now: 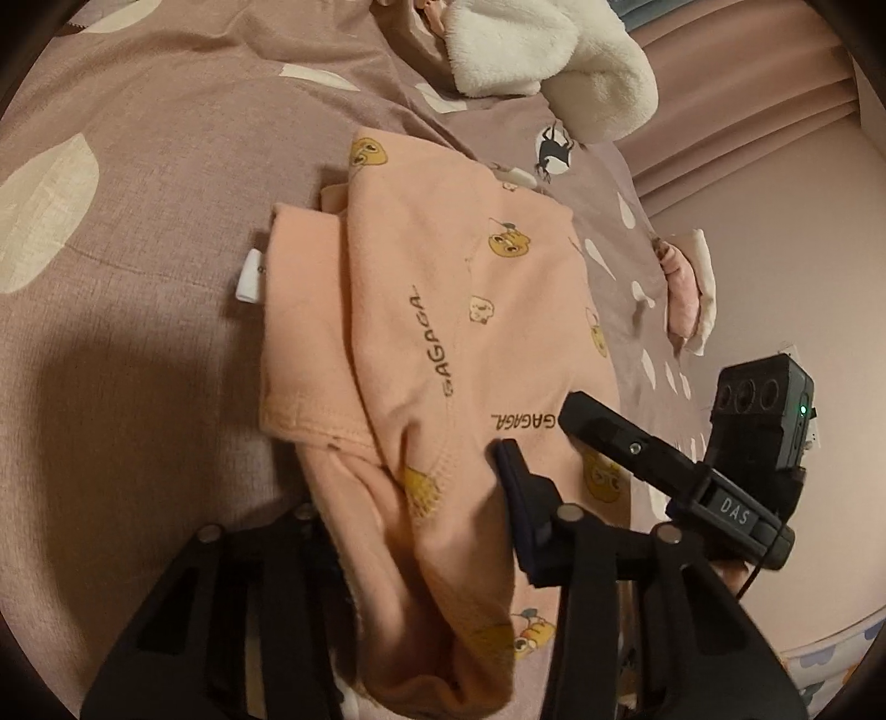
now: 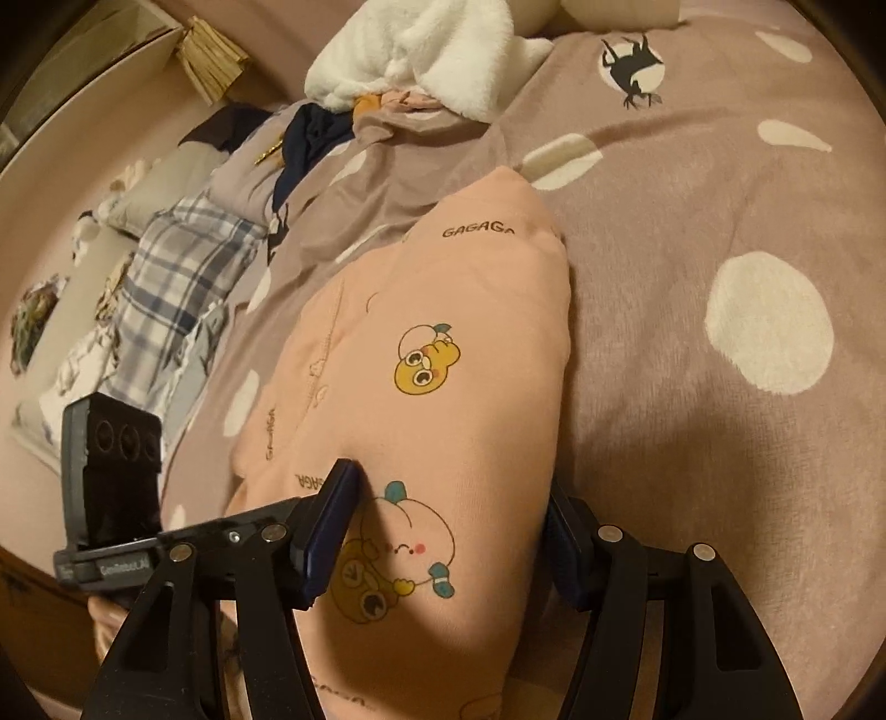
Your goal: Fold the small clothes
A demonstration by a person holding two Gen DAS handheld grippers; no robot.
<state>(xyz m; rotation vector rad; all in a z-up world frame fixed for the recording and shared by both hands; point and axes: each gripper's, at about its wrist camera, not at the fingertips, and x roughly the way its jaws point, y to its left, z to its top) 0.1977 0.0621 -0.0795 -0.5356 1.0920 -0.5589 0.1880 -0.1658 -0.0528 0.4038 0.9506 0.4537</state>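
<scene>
Mauve bedspread (image 2: 720,183) with white spots fills both views, and the peach cartoon-print garment (image 1: 443,310) lies partly folded across the bed. Left tongs (image 1: 410,498) are spread wide around a bunched fold of it. Right tongs (image 2: 448,531) also straddle the cloth, clearly unclenched. White fleece (image 2: 437,50) sits beyond.

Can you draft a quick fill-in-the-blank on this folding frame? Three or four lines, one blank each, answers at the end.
1. The garment being folded is ____ in colour.
2. The word printed repeatedly on the garment is ____.
3. The bedspread under it is mauve with white ____.
4. The fluffy item at the far end of the bed is ____ in colour.

Missing words: peach-pink; GAGAGA; dots; white
</scene>
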